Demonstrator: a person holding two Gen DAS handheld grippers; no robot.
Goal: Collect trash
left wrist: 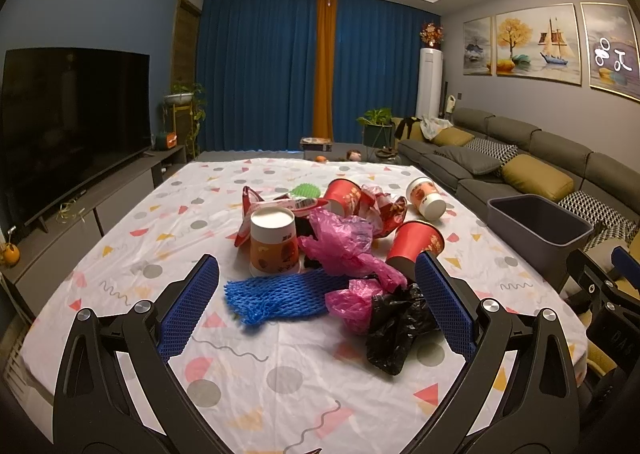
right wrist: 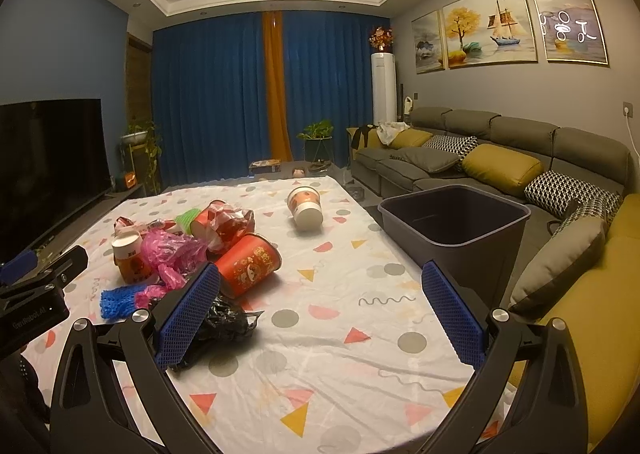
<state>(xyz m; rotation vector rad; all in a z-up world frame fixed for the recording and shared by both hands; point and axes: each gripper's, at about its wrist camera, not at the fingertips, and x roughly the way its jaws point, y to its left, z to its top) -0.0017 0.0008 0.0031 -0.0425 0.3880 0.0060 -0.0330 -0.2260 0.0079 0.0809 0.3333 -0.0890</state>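
Both grippers hover low over the near edge of the patterned tablecloth (right wrist: 320,366), jaws spread wide and holding nothing: the left gripper (left wrist: 316,294) faces the trash pile, the right gripper (right wrist: 320,306) faces bare cloth just right of it. Nearest lies a crumpled black plastic bag (left wrist: 396,330), touching a pink plastic bag (left wrist: 344,250) and, to its left, a blue foam net (left wrist: 276,294). Behind these stands an upside-down white-and-orange paper cup (left wrist: 274,240), with a red cup (right wrist: 250,266) on its side and red wrappers (left wrist: 380,206) further back. Another cup (right wrist: 306,208) lies apart, farther right. The dark grey bin (right wrist: 456,230) stands beside the table's right edge, before the sofa (right wrist: 480,150).
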